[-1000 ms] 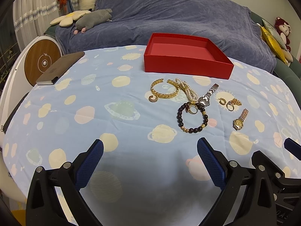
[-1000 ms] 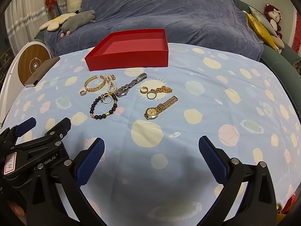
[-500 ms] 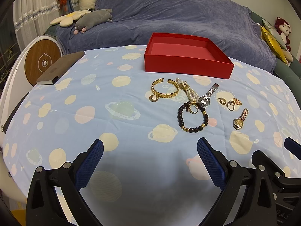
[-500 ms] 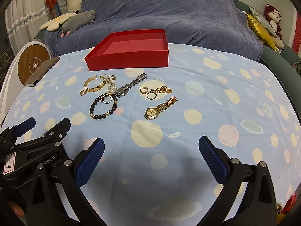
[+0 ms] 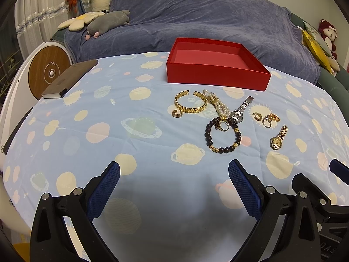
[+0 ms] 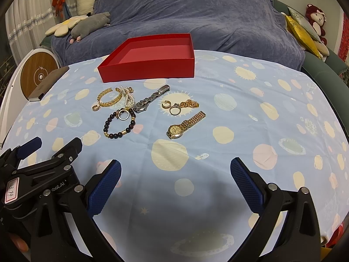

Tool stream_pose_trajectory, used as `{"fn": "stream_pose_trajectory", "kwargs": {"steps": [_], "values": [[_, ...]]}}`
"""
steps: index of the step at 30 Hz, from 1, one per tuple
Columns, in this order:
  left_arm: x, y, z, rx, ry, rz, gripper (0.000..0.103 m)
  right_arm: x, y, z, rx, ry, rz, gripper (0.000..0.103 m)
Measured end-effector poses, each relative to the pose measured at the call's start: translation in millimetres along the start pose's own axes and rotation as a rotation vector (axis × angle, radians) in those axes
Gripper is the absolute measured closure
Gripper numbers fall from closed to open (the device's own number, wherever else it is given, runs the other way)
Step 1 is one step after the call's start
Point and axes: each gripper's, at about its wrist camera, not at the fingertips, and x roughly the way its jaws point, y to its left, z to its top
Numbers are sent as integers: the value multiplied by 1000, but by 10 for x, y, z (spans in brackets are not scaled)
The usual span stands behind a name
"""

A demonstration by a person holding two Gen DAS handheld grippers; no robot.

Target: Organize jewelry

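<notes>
Bare tablecloth (image 6: 261, 131) around gold watch (image 6: 185, 125)

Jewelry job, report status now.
Left gripper and right gripper open, holding nothing. Red box empty; gold watch, beaded bracelet and other pieces loose on tablecloth. Path clear.

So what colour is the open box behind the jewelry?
Red; the box shows a slightly lighter red floor, best seen in the right wrist view.

Blue-covered sofa (image 5: 207, 24) behind table; white curtain (image 5: 37, 21) left
</notes>
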Motion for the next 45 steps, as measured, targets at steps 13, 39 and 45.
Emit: {"fn": "stream_pose_trajectory", "kwargs": {"steps": [13, 39, 45], "values": [[0, 0, 1, -1, 0, 0, 6, 2, -13, 3, 1, 1, 1, 5], [89, 61, 91, -36, 17, 7, 6, 307, -129, 86, 66, 9, 19, 8], [191, 145, 110, -64, 40, 8, 6, 584, -181, 173, 123, 61, 39, 19]]}}
